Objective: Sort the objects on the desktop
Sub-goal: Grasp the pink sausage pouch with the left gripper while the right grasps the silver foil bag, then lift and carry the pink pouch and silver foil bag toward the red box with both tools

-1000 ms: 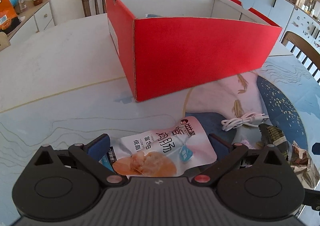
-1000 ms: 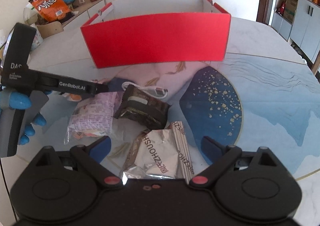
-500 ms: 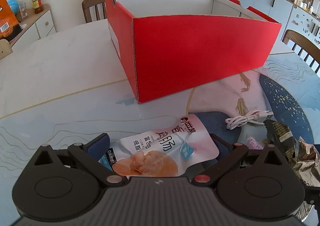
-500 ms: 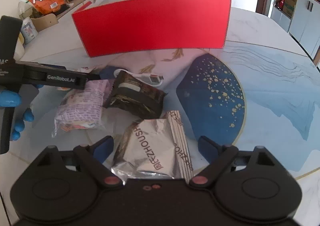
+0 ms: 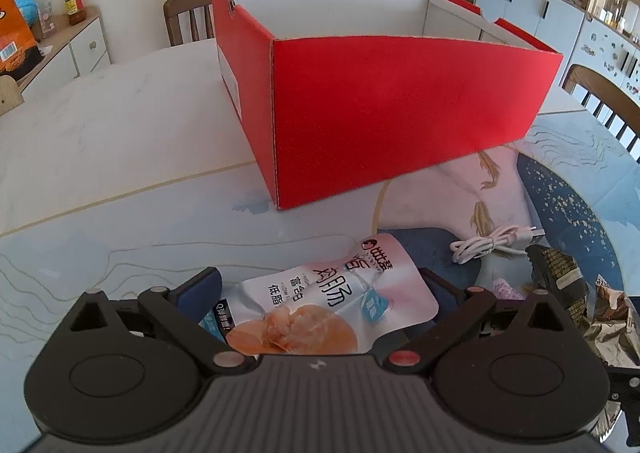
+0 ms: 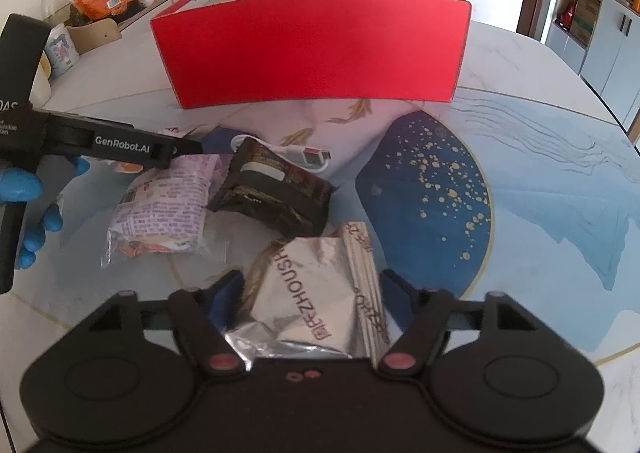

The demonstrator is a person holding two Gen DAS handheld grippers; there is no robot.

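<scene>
R gripper (image 6: 310, 293) jaws just been closing round silver foil packet (image 6: 316, 305), not clearly clamped yet. L gripper (image 5: 320, 293) apart astride sausage pouch (image 5: 320, 309). Next: finish grip, lift into red box (image 6: 312, 49).

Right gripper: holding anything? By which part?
Cannot tell yet. The silver packet lies inside the right gripper, its side edges toward the jaws, which have just been closing on it. A firm pinch isn't visible.
</scene>
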